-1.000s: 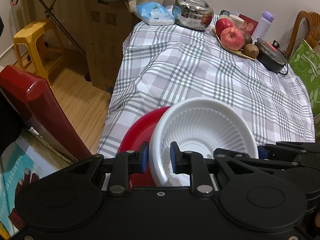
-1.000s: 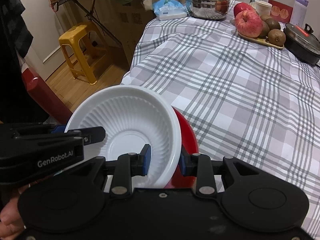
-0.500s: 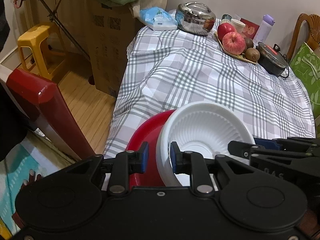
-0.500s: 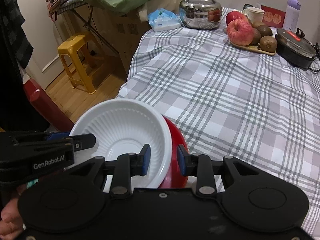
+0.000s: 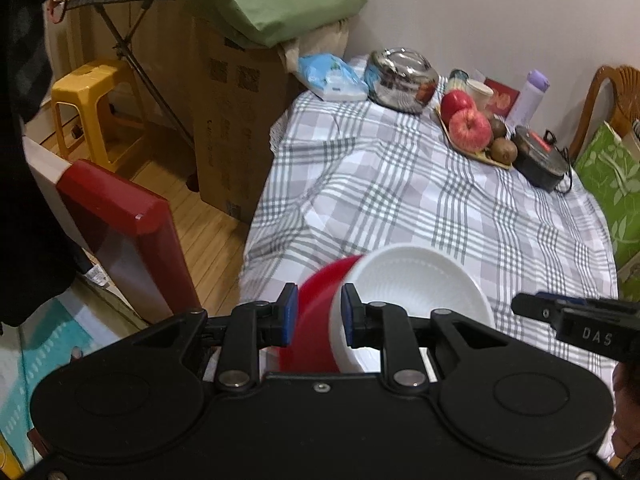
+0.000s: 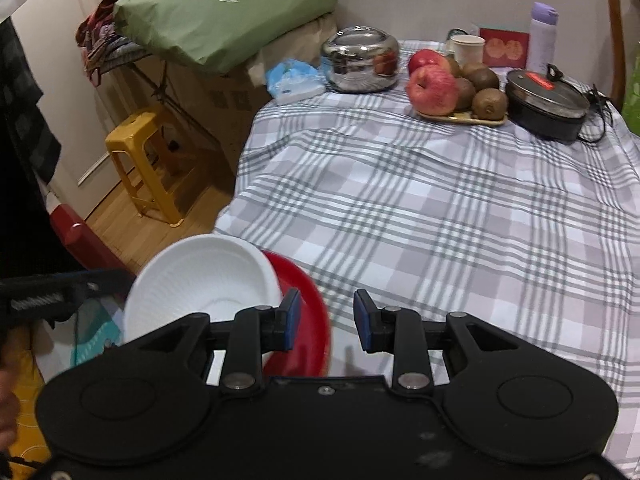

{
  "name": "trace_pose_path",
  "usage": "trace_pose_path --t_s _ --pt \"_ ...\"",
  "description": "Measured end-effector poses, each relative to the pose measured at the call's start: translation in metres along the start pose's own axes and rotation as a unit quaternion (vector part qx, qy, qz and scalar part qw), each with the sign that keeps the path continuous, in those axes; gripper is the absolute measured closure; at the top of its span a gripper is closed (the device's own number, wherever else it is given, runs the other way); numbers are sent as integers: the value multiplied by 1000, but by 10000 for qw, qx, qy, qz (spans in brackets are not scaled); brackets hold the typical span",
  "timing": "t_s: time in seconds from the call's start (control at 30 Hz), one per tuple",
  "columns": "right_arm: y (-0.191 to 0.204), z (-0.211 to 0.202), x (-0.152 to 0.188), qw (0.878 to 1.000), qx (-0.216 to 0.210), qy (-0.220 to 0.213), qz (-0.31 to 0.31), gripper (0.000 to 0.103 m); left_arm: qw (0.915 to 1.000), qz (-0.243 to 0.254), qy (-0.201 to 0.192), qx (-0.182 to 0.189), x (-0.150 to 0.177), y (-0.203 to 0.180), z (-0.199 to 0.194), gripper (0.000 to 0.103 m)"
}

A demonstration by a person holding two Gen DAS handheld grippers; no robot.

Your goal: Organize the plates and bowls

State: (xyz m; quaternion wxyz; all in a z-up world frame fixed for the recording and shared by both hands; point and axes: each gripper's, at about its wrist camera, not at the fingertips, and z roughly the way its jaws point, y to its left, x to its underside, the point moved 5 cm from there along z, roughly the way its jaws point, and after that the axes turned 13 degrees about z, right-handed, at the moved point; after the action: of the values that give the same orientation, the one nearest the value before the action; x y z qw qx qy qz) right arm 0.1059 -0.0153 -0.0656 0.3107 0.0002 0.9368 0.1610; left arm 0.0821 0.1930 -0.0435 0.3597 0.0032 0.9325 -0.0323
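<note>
A white ribbed bowl sits nested in a red bowl, tilted, above the near edge of the checked table. My left gripper is shut on the stacked rims of both bowls and holds them up. In the right wrist view the white bowl and red bowl lie to the left of my right gripper, which is open and empty, its left finger beside the red rim.
The checked tablecloth has a fruit tray with apples and kiwis, a steel pot, a black lidded pan, a cup and a bottle at the back. A yellow stool and a red board stand on the left.
My right gripper has opened and let go of the bowls' rim, drawing off to the right. Both grippers have pulled back and up; the bowls stay in the left gripper.
</note>
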Motion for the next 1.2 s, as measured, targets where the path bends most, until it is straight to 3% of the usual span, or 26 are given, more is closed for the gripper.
trace_pose_path --t_s 0.37,0.7,1.2 --pt "-16 24 21 9989 223 408 107 71 9989 -229 243 -339 16 28 14 74" --pt "-5 47 36 9976 147 680 -6 72 9969 -227 743 -138 39 35 46 74" --pt "-6 62 36 9966 88 815 -119 80 9966 -222 784 106 42 44 45 75"
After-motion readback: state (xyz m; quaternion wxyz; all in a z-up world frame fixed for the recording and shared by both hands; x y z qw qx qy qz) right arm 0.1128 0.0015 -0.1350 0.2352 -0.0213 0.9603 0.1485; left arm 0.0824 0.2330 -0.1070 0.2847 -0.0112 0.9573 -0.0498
